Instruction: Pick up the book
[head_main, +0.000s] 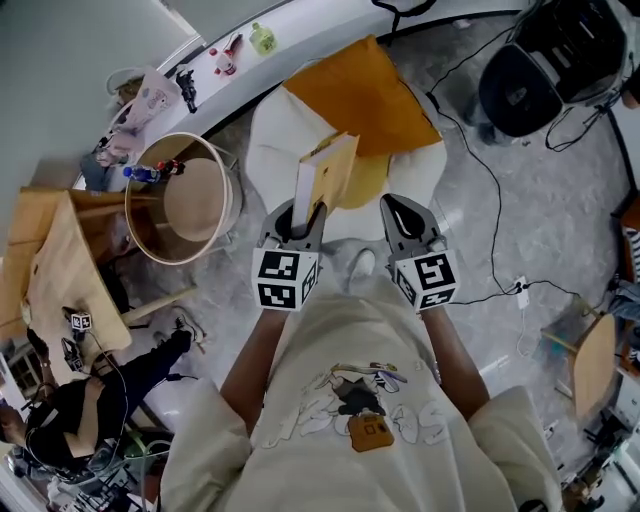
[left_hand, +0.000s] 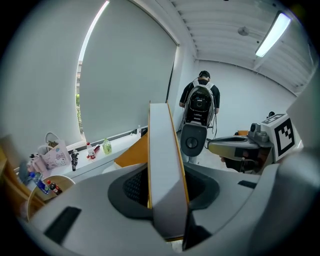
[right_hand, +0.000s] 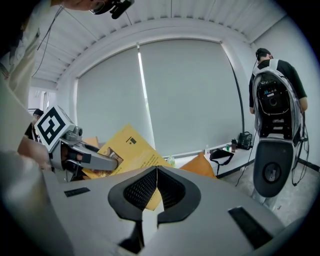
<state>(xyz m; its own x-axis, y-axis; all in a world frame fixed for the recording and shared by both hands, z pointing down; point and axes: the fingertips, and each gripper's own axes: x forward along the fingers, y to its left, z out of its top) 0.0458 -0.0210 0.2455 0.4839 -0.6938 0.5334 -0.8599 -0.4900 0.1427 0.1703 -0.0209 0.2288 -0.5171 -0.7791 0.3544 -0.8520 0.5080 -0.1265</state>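
Observation:
A thin yellow-covered book (head_main: 330, 172) stands upright on edge in the air above a white seat. My left gripper (head_main: 306, 215) is shut on its lower end. In the left gripper view the book's white page edge (left_hand: 166, 165) fills the gap between the dark pads. To its right my right gripper (head_main: 402, 212) has its jaws together with nothing between them. In the right gripper view the tips of the right gripper (right_hand: 156, 172) meet, and the yellow cover (right_hand: 131, 149) shows beyond them, apart from them.
The white seat (head_main: 280, 130) carries an orange cushion (head_main: 365, 95). A round wooden tub (head_main: 190, 200) stands left of it. A sill (head_main: 240, 50) with bottles runs along the back. A black office chair (head_main: 525, 90) and floor cables lie right. A person with a backpack (left_hand: 200, 100) stands ahead.

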